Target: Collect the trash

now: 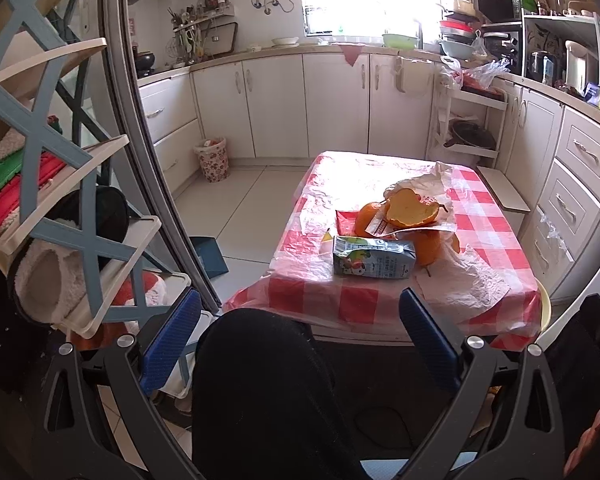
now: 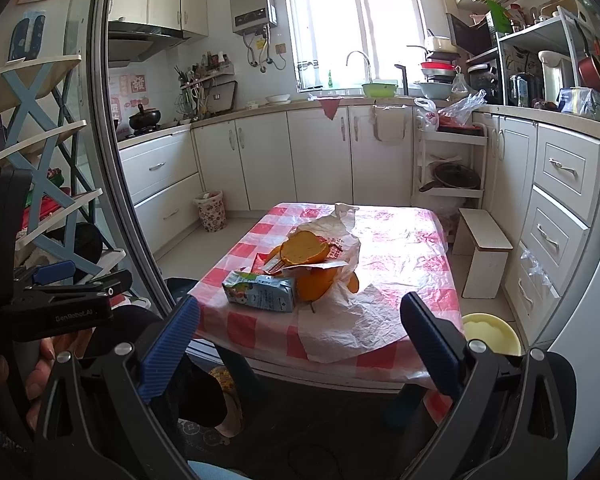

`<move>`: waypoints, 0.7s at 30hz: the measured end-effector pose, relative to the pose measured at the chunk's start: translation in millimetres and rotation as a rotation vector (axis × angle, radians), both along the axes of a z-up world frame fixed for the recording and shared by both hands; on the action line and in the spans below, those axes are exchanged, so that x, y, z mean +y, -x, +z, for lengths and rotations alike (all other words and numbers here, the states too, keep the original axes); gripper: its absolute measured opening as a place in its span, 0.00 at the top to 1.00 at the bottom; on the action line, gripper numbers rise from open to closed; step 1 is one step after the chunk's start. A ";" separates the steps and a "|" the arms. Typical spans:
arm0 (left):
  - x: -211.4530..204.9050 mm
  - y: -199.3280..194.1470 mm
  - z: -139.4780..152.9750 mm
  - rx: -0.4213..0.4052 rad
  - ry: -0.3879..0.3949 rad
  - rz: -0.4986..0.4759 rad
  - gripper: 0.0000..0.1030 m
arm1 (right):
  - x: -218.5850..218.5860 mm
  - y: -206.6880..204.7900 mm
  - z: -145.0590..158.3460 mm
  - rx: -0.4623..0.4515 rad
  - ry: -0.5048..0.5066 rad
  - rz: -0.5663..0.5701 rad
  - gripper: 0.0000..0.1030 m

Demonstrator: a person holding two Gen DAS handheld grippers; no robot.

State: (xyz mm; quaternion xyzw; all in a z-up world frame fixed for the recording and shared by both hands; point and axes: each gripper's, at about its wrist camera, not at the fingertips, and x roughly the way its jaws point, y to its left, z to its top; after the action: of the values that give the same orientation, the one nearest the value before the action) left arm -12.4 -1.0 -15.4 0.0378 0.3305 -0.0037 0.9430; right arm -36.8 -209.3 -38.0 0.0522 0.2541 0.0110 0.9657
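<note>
On a low table with a red-checked cloth (image 1: 496, 236) (image 2: 412, 248) lies a heap of trash: a flattened blue-green drink carton (image 1: 374, 258) (image 2: 260, 290), orange peel (image 1: 412, 208) (image 2: 304, 254), a red wrapper (image 1: 346, 220) and a crumpled white plastic bag (image 1: 464, 280) (image 2: 340, 320). My left gripper (image 1: 300, 312) is open, held short of the table's near edge above a dark-clad knee. My right gripper (image 2: 300, 316) is open too, in front of the table, nothing between its fingers. A hand holds the left gripper at the right wrist view's left edge.
A patterned waste basket (image 1: 212, 158) (image 2: 211, 210) stands on the floor by the far cabinets. A shelf rack (image 1: 60, 200) and a door frame lie to the left. A small white stool (image 2: 484, 256) and a yellow bowl (image 2: 490, 334) sit right of the table.
</note>
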 end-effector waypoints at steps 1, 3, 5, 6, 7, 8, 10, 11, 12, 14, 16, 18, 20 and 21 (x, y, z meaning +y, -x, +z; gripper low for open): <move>-0.6 -3.7 -0.3 0.004 0.004 -0.004 0.07 | -2.4 -2.5 -0.1 -0.002 0.000 -0.003 0.07; -1.8 -15.4 -1.7 0.015 0.020 -0.016 0.07 | -7.3 -8.1 -0.9 -0.004 0.002 -0.007 0.07; -5.4 -26.9 -3.7 0.027 0.030 -0.026 0.07 | -14.2 -17.4 -2.7 -0.005 0.001 -0.007 0.07; -8.0 -33.0 -4.6 0.032 0.033 -0.029 0.07 | -17.1 -22.0 -3.8 -0.004 0.004 -0.005 0.07; -10.7 -39.0 -5.3 0.036 0.034 -0.033 0.07 | -21.2 -29.6 -5.3 0.000 0.009 -0.003 0.07; -14.1 -46.0 -6.4 0.042 0.035 -0.038 0.07 | -24.7 -34.6 -6.6 0.000 0.012 -0.002 0.07; -21.5 -57.6 -9.6 0.049 0.034 -0.047 0.07 | -34.9 -54.5 -9.2 0.007 0.014 0.011 0.07; -26.3 -65.7 -12.6 0.060 0.033 -0.055 0.07 | -40.8 -66.5 -11.1 0.017 0.010 0.018 0.07; -29.7 -71.9 -14.9 0.067 0.031 -0.058 0.07 | -46.2 -76.0 -13.0 0.026 0.000 0.026 0.07; -37.5 -86.2 -21.3 0.084 0.024 -0.064 0.07 | -60.5 -104.3 -19.8 0.053 -0.026 0.044 0.07; -43.4 -101.0 -29.1 0.108 0.024 -0.067 0.07 | -72.1 -132.8 -29.2 0.090 -0.041 0.066 0.07; -46.5 -118.2 -35.6 0.138 0.047 -0.070 0.07 | -80.8 -161.6 -39.3 0.123 -0.051 0.088 0.07; -50.0 -137.5 -41.5 0.168 0.088 -0.082 0.07 | -91.3 -196.2 -50.3 0.159 -0.078 0.113 0.07; -53.5 -148.2 -44.7 0.176 0.107 -0.092 0.07 | -96.4 -209.6 -54.2 0.172 -0.092 0.117 0.07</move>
State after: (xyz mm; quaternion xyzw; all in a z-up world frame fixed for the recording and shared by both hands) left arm 135.7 -54.5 -60.1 0.0020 0.4092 -0.0678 0.9099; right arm 172.9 -305.8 -92.3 0.0822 0.3378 0.0746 0.9346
